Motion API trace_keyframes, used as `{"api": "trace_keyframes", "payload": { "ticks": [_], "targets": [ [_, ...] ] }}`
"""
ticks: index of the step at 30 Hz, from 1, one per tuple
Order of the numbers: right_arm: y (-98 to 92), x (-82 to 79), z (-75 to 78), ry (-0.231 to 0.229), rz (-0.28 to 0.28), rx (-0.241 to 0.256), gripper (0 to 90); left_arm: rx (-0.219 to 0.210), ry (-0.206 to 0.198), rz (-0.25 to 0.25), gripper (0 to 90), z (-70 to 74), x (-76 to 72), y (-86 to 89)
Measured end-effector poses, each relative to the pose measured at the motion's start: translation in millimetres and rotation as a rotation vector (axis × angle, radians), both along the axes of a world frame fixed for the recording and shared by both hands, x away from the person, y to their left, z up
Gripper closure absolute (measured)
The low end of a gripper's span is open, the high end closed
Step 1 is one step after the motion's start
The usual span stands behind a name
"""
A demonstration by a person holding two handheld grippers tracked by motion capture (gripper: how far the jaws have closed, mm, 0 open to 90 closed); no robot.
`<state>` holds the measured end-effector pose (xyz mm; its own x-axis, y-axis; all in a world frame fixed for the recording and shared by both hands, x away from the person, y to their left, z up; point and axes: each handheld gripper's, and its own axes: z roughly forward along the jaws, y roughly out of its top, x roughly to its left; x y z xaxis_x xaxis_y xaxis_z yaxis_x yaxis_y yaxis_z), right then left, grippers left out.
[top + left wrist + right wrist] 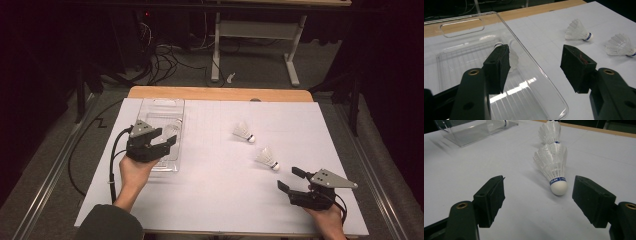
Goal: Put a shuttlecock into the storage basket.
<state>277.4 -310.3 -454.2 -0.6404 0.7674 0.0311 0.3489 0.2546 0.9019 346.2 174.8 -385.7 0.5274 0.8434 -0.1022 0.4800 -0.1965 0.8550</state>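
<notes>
A clear plastic tray (pixel 150 107) lies at the mat's left, with one white shuttlecock (pixel 171 131) inside it. My left gripper (pixel 167 139) hovers open over the tray's right rim (pixel 531 60); the shuttlecock (pixel 513 58) shows partly behind its left jaw. Two more shuttlecocks (pixel 244 132) (pixel 267 158) lie on their sides on the white mat (pixel 210 190), cork ends toward the right. Just short of the nearer shuttlecock (pixel 552 165), my right gripper (pixel 539 192) (pixel 288 178) stands open and low, its jaws either side of the cork. The other shuttlecock (pixel 550 131) lies just behind.
The mat covers a wooden table whose far edge (pixel 220 93) shows bare. Beyond it stand a white desk frame (pixel 255 30) and loose cables (pixel 160 60) on the floor. A wide stretch of bare mat lies between the tray (pixel 469 132) and the shuttlecocks (pixel 577 30) (pixel 620 45).
</notes>
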Motion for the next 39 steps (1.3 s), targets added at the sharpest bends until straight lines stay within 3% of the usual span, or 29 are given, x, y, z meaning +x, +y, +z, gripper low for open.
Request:
{"api": "trace_keyframes", "payload": {
  "ticks": [14,39],
  "targets": [
    [0.2,-0.1,-0.1,0.000,0.001,-0.002,26.4,-0.032,-0.030,-0.001,40.6,-3.5,-16.7,4.6],
    [-0.5,0.1,0.0,0.003,-0.005,0.003,26.4,-0.039,-0.037,-0.009,40.5,-13.7,-38.3,11.2]
  ]
}}
